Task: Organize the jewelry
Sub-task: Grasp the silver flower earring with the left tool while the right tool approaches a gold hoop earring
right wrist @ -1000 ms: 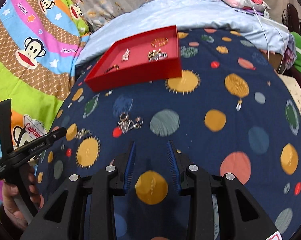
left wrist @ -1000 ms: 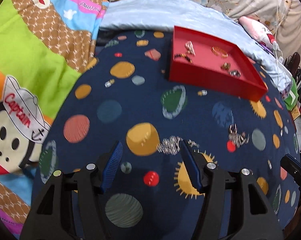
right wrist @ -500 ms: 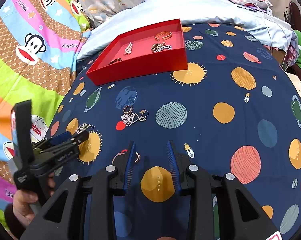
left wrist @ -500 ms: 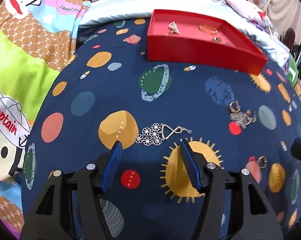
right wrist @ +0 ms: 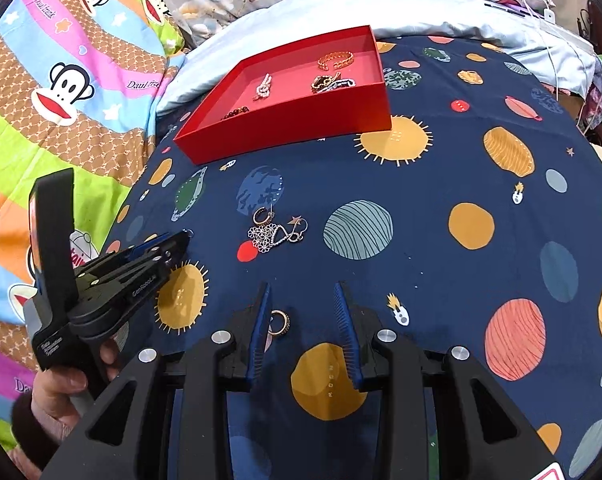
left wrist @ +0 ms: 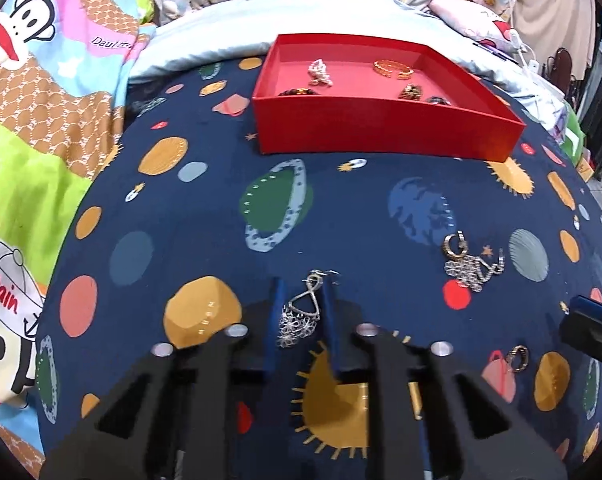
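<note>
My left gripper [left wrist: 301,292] is shut on a silver flower earring [left wrist: 299,314], held just above the navy planet-print cloth. It shows from the side in the right wrist view [right wrist: 179,238]. A red tray [left wrist: 381,128] with several jewelry pieces stands at the back; it shows in the right wrist view too [right wrist: 293,128]. A second silver flower earring with a hoop [left wrist: 469,262] lies at the right, also seen in the right wrist view [right wrist: 275,232]. My right gripper [right wrist: 301,300] is open, with a small gold ring [right wrist: 279,322] beside its left finger.
The navy cloth [right wrist: 441,208] covers a bed. A colourful monkey-print blanket [left wrist: 33,128] lies at the left. A light blue quilt [right wrist: 421,4] and a pink pillow [left wrist: 473,16] lie behind the tray. The small gold ring shows in the left wrist view [left wrist: 517,358] at the right.
My left gripper closed on the silver flower earring and lifted it. My right gripper opened a little wider and moved forward, so the gold ring sits by its left finger.
</note>
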Motion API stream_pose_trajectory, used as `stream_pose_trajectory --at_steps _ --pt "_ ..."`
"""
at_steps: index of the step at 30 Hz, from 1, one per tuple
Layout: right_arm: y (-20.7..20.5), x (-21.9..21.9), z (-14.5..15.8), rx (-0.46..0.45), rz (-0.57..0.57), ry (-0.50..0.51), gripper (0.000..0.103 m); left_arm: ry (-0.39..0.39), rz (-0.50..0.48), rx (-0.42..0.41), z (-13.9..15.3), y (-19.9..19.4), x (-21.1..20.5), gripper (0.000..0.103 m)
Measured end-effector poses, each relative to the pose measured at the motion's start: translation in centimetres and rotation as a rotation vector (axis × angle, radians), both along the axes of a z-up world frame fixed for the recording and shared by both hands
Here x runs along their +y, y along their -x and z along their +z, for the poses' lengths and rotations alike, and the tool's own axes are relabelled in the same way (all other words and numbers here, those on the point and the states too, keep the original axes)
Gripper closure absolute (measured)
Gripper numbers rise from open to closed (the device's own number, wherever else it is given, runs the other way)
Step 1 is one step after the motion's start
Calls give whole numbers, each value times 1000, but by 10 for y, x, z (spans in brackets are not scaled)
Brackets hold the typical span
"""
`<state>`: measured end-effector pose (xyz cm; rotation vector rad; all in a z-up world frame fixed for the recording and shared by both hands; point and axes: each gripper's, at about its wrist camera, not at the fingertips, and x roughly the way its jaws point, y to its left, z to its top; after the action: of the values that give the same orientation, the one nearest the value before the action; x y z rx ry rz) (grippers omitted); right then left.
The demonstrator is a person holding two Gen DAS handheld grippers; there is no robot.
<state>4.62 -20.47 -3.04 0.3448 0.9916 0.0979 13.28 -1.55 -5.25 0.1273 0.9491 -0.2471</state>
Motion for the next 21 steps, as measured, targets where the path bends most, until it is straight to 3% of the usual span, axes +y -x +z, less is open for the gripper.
stream_pose_trajectory --at_steps 3,6,21 --pt "-5 2 -3 3 8 -6 71 27 -9 7 2 3 -1 89" --pt "-13 3 -4 -1 13 -3 71 69 -9 20 6 4 2 103" --pt "-58 16 -14 -4 30 12 73 118 7 70 3 4 15 102"
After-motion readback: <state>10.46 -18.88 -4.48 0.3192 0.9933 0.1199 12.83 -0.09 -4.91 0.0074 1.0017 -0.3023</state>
